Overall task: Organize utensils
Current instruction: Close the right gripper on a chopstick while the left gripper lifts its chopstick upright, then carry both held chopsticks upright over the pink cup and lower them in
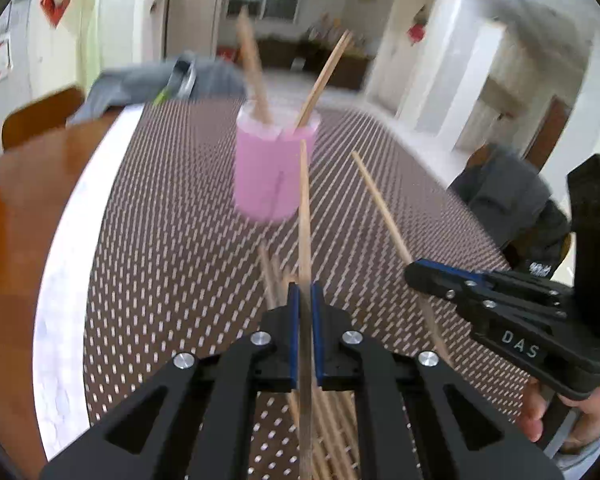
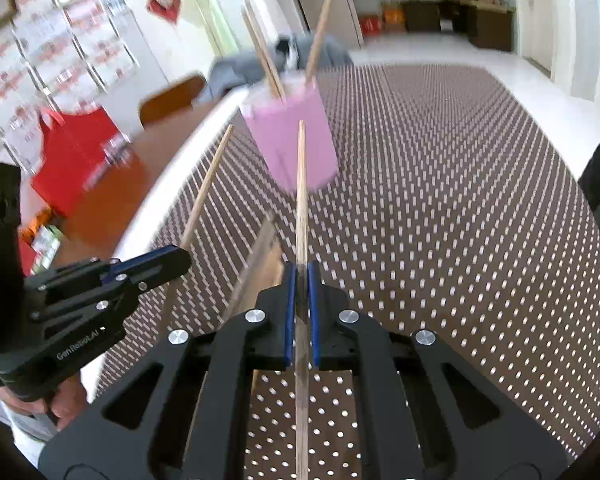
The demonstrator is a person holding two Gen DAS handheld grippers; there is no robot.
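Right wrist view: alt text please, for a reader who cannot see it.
The right hand-held gripper is shut on a wooden chopstick that points at a pink cup holding two more chopsticks. At left, the left hand-held gripper grips another chopstick over the dotted brown mat.

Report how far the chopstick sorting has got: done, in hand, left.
Done: two chopsticks already stand in the pink cup. In hand: the left gripper and the right gripper are each shut on one chopstick, tips aimed toward the cup. Left: a loose pile of chopsticks lies on the dotted mat below the left gripper.
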